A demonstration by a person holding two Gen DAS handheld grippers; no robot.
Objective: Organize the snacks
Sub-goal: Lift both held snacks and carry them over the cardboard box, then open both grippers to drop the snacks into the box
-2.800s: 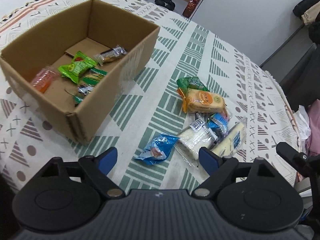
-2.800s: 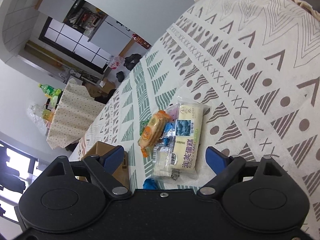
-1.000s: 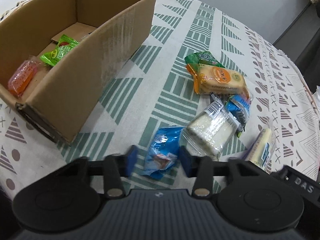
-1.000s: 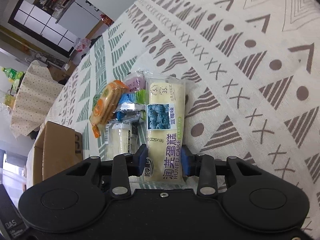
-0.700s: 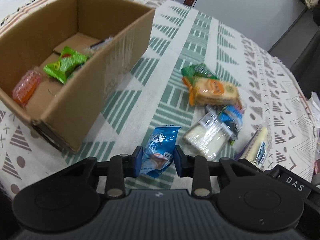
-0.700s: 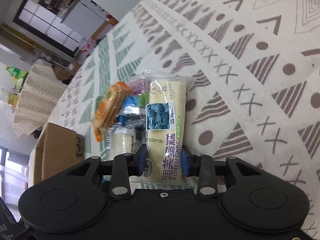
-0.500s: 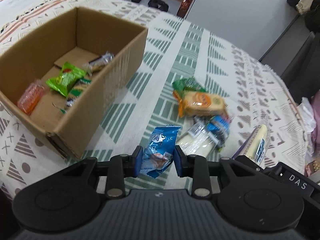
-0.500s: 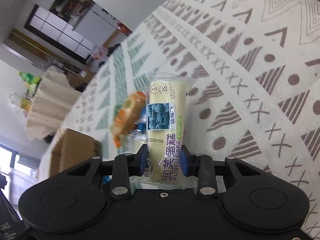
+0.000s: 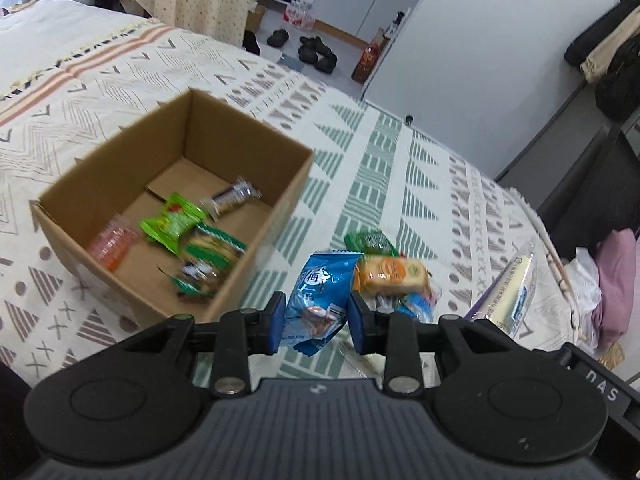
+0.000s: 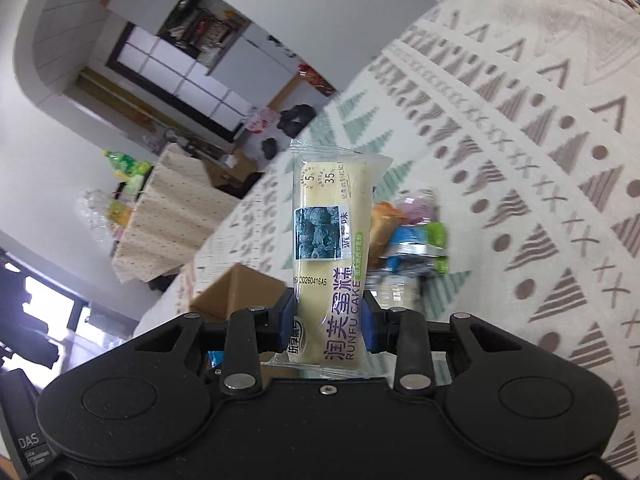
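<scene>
Bright, even daylight in both views, shadows soft and faint. Fisheye bending is strong: walls curve at the edges. Ahead of the left jaws the snack pile (image 9: 390, 276) smears with motion blur. Beyond the right jaws the patterned cloth (image 10: 520, 168) blurs too, while the held cake wrapper (image 10: 330, 240) stays sharp with mild glare.

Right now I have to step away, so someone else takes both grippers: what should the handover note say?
Left gripper: jaws shut on the blue snack packet, lifted off the cloth.
Right gripper: jaws shut on the blueberry cake bar, also lifted.
Cardboard box: several snacks are already inside.
Left: drop both held packs in, then fetch the orange biscuit pack and the few packets around it.
</scene>
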